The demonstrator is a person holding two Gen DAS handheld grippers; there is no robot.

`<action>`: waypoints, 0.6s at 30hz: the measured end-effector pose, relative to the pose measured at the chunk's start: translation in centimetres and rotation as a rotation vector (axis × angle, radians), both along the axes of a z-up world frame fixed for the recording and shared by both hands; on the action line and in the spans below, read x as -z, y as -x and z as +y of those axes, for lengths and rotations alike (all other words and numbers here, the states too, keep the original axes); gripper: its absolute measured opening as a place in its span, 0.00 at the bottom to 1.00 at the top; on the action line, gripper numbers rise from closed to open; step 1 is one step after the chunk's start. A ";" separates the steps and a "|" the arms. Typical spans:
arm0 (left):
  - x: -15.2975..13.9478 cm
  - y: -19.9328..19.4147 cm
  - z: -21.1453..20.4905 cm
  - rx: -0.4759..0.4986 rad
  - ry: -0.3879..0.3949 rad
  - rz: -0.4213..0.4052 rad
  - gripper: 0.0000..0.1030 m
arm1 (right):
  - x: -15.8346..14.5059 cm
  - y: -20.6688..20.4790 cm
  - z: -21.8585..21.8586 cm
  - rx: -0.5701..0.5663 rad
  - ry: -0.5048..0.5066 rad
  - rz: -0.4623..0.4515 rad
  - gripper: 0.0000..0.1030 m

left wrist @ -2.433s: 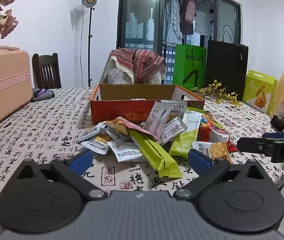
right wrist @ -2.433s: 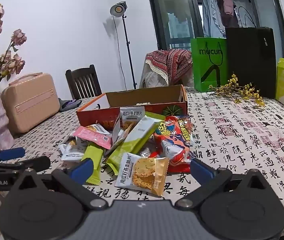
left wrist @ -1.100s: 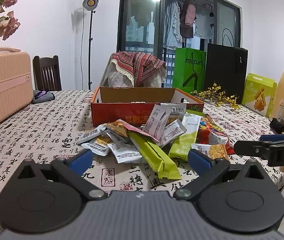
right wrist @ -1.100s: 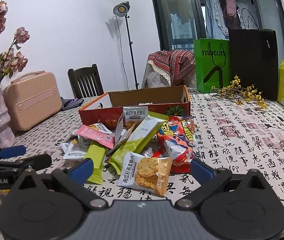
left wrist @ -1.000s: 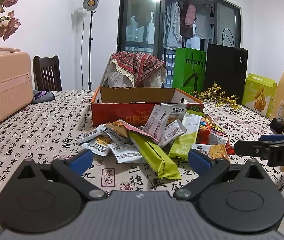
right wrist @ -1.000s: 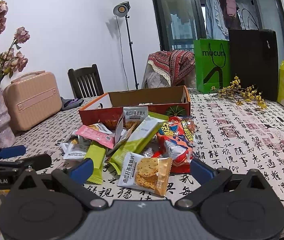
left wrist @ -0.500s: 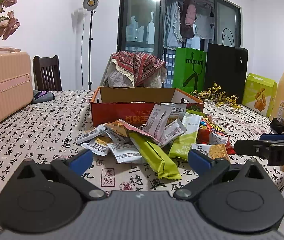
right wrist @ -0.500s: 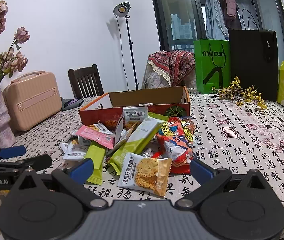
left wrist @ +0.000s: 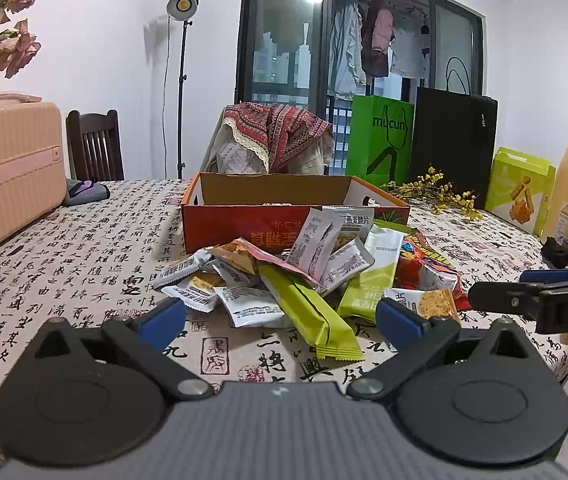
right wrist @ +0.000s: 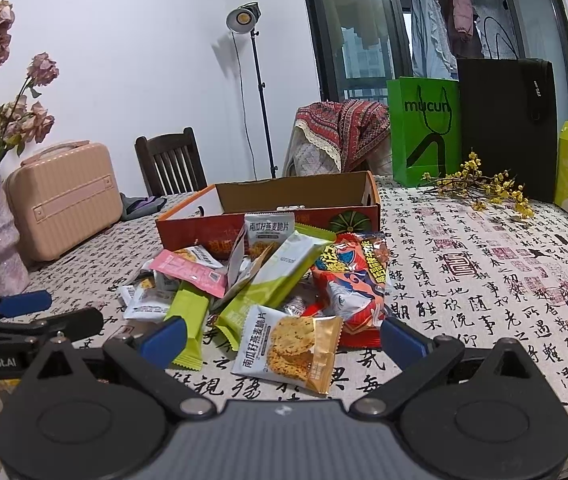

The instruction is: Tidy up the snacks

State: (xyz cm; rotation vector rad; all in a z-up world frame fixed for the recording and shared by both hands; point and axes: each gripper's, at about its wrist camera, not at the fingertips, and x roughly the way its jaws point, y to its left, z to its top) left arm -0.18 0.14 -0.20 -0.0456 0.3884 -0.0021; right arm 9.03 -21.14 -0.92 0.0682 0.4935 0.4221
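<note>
A: Barely shifted since the earlier frames; both claws hovering at the near table edge, snack heap lying as before.

B: Claw states?

A: Left claw (left wrist: pixel 280 322) spread wide, holding nothing. Right claw (right wrist: pixel 282 336) likewise spread, empty, aimed at cookie packet (right wrist: pixel 289 350) lying at the front of the heap.

B: Location of goods?

A: Snack pile (left wrist: pixel 303 268) loose on the table (left wrist: pixel 64 264), just in front of the cardboard box (left wrist: pixel 244 224). Long green bar (left wrist: pixel 307 312) nearest the left claw. Red chip bag (right wrist: pixel 353 284) on the right flank of the heap.

B: Progress?

A: Judged near zero. Almost everything outside the box; only a hint of something pale inside, contents otherwise hidden by the front wall. Whole heap left to move, one packet at a time.
</note>
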 end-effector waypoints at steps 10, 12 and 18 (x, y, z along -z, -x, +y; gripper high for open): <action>0.1 -0.1 0.0 -0.001 0.002 0.001 1.00 | 0.0 -0.1 0.0 0.000 -0.001 0.001 1.00; 0.1 -0.1 0.0 -0.001 0.002 0.002 1.00 | 0.0 0.0 0.0 -0.001 0.000 0.002 1.00; 0.0 -0.1 0.0 0.001 0.001 -0.003 1.00 | 0.0 0.0 0.0 0.000 0.000 0.001 1.00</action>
